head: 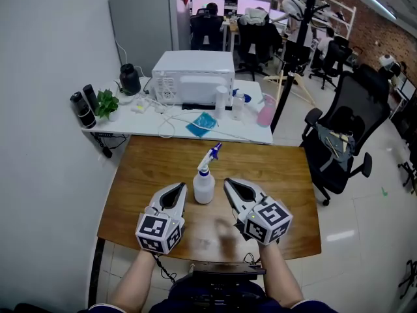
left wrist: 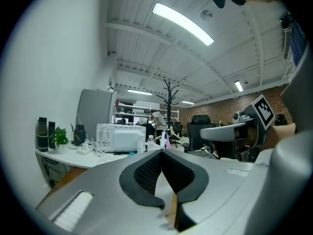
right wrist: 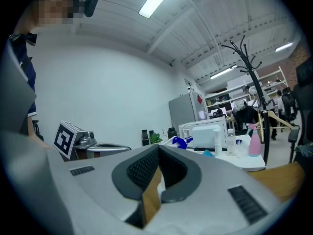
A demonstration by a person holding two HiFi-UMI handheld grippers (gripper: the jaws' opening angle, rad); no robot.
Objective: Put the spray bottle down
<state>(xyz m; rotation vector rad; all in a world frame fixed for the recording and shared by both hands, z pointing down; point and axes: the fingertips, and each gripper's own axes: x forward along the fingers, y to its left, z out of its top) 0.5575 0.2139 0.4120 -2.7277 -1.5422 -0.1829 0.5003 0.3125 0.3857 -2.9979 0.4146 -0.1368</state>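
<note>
Noted left gripper [head: 176,189] over the wooden table [head: 140,168], jaws pressed together on nothing. Found spray bottle [head: 204,182] standing upright on that table between the two grippers, just beside each, touched by neither. Recorded right gripper [head: 229,184] likewise closed tight and empty.
</note>
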